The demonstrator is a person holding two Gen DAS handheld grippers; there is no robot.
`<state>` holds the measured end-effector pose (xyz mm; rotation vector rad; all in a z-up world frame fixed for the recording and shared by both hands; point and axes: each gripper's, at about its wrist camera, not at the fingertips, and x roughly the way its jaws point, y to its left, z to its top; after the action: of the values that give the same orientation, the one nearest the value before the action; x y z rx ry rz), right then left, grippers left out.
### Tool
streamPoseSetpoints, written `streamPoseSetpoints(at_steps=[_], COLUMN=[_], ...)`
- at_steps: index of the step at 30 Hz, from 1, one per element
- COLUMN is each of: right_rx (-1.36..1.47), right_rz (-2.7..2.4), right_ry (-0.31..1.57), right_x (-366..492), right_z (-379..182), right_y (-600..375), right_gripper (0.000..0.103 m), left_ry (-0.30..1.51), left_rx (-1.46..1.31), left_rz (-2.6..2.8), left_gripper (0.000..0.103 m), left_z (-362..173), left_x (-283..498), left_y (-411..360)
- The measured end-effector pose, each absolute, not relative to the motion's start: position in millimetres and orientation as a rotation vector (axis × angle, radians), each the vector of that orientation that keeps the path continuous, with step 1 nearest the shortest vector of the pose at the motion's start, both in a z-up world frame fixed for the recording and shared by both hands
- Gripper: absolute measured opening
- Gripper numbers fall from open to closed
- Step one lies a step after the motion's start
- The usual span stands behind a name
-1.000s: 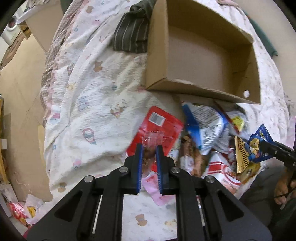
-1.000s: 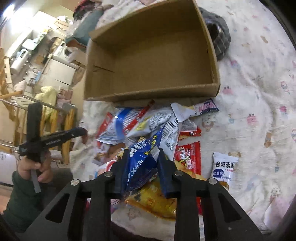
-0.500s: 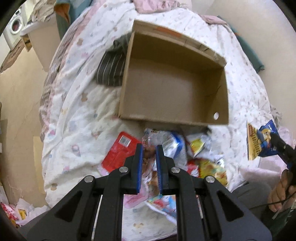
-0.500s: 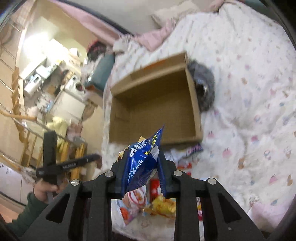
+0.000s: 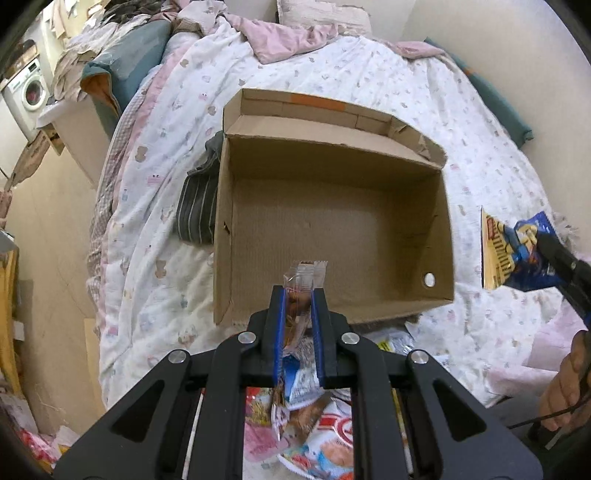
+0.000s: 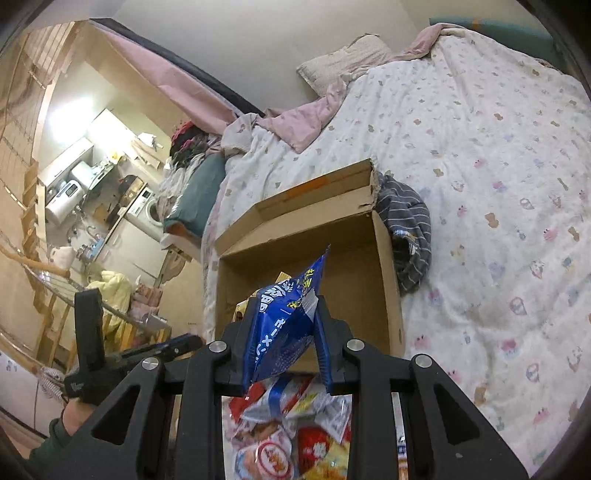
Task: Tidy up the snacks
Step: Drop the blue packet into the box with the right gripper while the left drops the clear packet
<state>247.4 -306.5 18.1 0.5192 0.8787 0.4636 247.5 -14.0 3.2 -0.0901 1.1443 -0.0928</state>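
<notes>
An open, empty cardboard box (image 5: 332, 221) lies on the bed; it also shows in the right wrist view (image 6: 365, 266). My left gripper (image 5: 300, 295) is shut on a clear-wrapped brown snack (image 5: 301, 291), held up above the box's near wall. My right gripper (image 6: 286, 314) is shut on a blue snack bag (image 6: 286, 317), held above the near edge of the box; the bag also shows at the right of the left wrist view (image 5: 517, 254). A pile of snack packets (image 5: 314, 435) lies on the bed below both grippers, also in the right wrist view (image 6: 291, 428).
A grey striped garment (image 5: 197, 206) lies against the box's left side, and shows in the right wrist view (image 6: 410, 229). The bed has a patterned white quilt (image 6: 480, 166) and a pink blanket (image 5: 295, 33). The floor (image 5: 48, 240) drops off left of the bed.
Both grippers have lifted up and away from the snack pile with their packets. The box now sits lower and smaller in both views, and more of the room shows.
</notes>
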Motion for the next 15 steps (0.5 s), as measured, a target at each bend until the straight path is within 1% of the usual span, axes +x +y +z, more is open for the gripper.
streamPoseSetpoints(at_steps=[9, 15], right_rx=[0.528, 0.494], right_rz=[0.457, 0.471], right_ry=[0.975, 1.027], right_x=[269.2, 280.3], right_z=[-36.3, -53.8], right_y=[-291.6, -276.8], right_gripper=[0.028, 0.028], left_ry=[1.195, 1.198], left_rx=[-0.036, -0.057], left_rz=[-0.059, -0.067], left_gripper=[0.011, 0.011], left_z=[-43.0, -56.1], left_x=[266.5, 278.2], left_y=[-20.3, -23.6])
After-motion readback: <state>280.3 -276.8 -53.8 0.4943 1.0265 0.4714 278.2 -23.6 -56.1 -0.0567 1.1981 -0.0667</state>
